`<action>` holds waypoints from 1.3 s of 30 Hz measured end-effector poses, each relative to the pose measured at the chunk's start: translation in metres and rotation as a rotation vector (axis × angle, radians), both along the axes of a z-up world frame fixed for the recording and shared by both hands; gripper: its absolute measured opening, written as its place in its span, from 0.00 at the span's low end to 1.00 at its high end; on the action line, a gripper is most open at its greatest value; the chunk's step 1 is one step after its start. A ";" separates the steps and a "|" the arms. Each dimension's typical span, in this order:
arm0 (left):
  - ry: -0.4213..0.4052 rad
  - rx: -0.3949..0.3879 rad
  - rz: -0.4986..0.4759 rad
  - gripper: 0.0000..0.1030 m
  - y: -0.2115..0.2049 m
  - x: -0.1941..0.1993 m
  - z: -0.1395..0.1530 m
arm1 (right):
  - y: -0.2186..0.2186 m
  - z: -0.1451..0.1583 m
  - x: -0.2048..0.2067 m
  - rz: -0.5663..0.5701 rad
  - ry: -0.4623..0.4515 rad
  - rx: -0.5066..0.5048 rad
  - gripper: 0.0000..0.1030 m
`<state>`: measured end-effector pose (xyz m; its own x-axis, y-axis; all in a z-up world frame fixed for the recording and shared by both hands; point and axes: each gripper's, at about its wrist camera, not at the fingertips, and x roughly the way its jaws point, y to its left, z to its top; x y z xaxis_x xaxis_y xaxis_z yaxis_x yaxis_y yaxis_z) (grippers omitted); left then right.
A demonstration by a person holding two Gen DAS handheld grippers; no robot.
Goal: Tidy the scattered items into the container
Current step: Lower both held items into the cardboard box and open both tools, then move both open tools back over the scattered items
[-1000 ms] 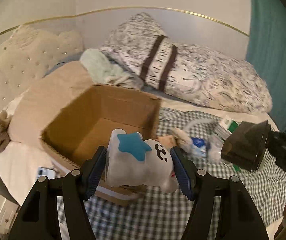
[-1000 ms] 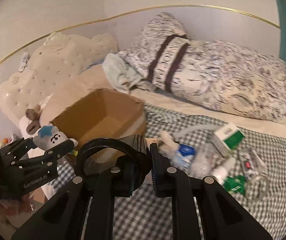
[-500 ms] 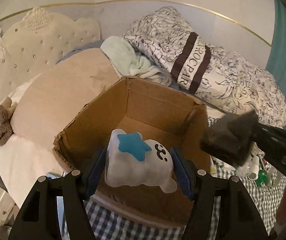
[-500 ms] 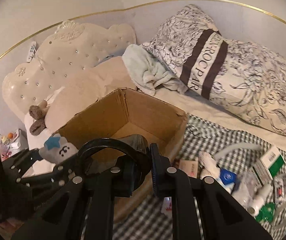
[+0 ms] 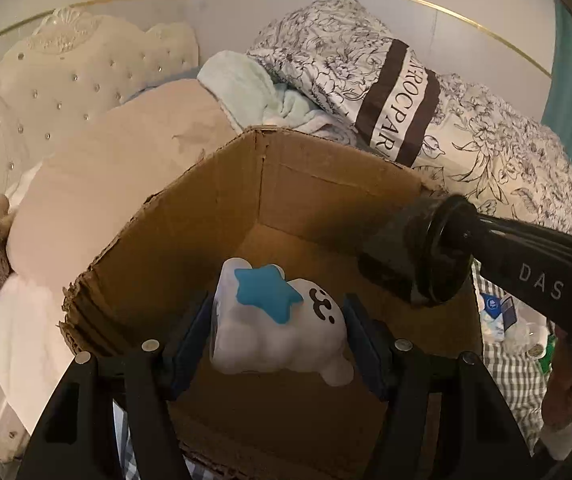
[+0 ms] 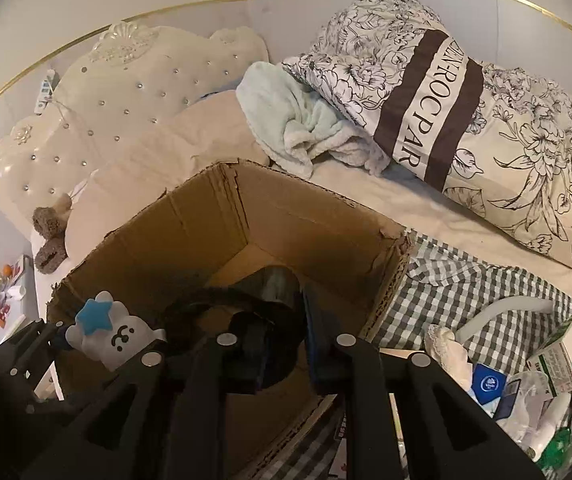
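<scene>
An open cardboard box [image 5: 306, 184] stands on the bed and fills the lower middle of both views. My left gripper [image 5: 277, 336] hangs over its near-left corner, holding a white plush toy [image 5: 281, 332] with a blue star; its jaws are opening, but the pads still touch the toy's sides. In the right wrist view the toy [image 6: 109, 336] shows at the lower left. My right gripper [image 6: 286, 344] is over the inside of the box [image 6: 205, 232]. Its jaws are opening, and the dark translucent cup [image 6: 277, 284] sits loose between the parted pads. From the left wrist, the cup [image 5: 406, 248] hangs at that gripper's tip.
Right of the box, a checked cloth [image 6: 466, 280] carries loose items: a green-white carton [image 6: 566, 344], a blue packet [image 6: 488, 384], a white fluffy piece [image 6: 446, 348]. Behind lie a floral pillow [image 6: 506, 100], a pale green towel [image 6: 294, 120], a beige pillow [image 5: 125, 184] and a tufted headboard [image 6: 125, 92].
Both grippers have moved forward and down from the checked cloth to over the box, which now fills the views. The right jaws have widened around the cup. The toy stays between the left pads.
</scene>
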<state>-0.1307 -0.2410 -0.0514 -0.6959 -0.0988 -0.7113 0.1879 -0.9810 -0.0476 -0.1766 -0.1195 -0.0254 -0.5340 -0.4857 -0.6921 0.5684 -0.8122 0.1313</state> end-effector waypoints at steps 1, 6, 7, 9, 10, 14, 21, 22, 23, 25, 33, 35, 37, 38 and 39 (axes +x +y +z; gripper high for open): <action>0.001 -0.002 0.000 0.86 0.001 0.000 0.000 | 0.001 0.000 0.000 -0.009 0.005 -0.002 0.33; 0.024 -0.047 0.002 0.99 0.011 0.005 0.007 | 0.013 0.010 0.001 -0.031 0.019 -0.061 0.58; 0.023 -0.049 0.003 0.99 0.012 0.005 0.009 | 0.015 0.014 0.002 -0.031 0.025 -0.065 0.58; 0.025 -0.046 0.004 0.99 0.015 0.008 0.013 | 0.020 0.020 0.006 -0.035 0.032 -0.073 0.58; 0.028 -0.045 0.004 0.99 0.017 0.010 0.015 | 0.023 0.022 0.008 -0.036 0.033 -0.076 0.58; 0.046 -0.050 -0.002 1.00 0.029 0.022 0.029 | 0.045 0.033 0.019 -0.056 0.046 -0.086 0.58; 0.082 -0.062 -0.039 1.00 0.069 0.041 0.059 | 0.113 0.052 0.046 -0.124 0.078 -0.099 0.58; 0.089 -0.059 -0.047 1.00 0.076 0.044 0.062 | 0.125 0.055 0.050 -0.141 0.083 -0.101 0.58; 0.097 -0.053 -0.057 1.00 0.084 0.047 0.066 | 0.139 0.057 0.055 -0.159 0.088 -0.099 0.58; 0.108 -0.040 -0.080 1.00 0.102 0.053 0.070 | 0.163 0.061 0.063 -0.191 0.096 -0.090 0.58; 0.122 0.012 -0.169 1.00 0.176 0.078 0.059 | 0.272 0.058 0.103 -0.304 0.100 -0.098 0.85; 0.117 0.017 -0.185 1.00 0.194 0.083 0.051 | 0.295 0.052 0.112 -0.336 0.094 -0.091 0.86; 0.111 0.019 -0.197 1.00 0.209 0.089 0.043 | 0.316 0.046 0.121 -0.374 0.088 -0.071 0.86; 0.109 0.022 -0.205 1.00 0.216 0.093 0.038 | 0.328 0.042 0.127 -0.399 0.086 -0.061 0.86; 0.109 0.025 -0.209 1.00 0.222 0.097 0.034 | 0.337 0.038 0.132 -0.418 0.084 -0.055 0.86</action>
<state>-0.0340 -0.0191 -0.0171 -0.7720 0.0723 -0.6315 -0.0269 -0.9963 -0.0812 -0.0451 0.2179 0.0124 -0.7461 -0.2505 -0.6169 0.2028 -0.9680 0.1477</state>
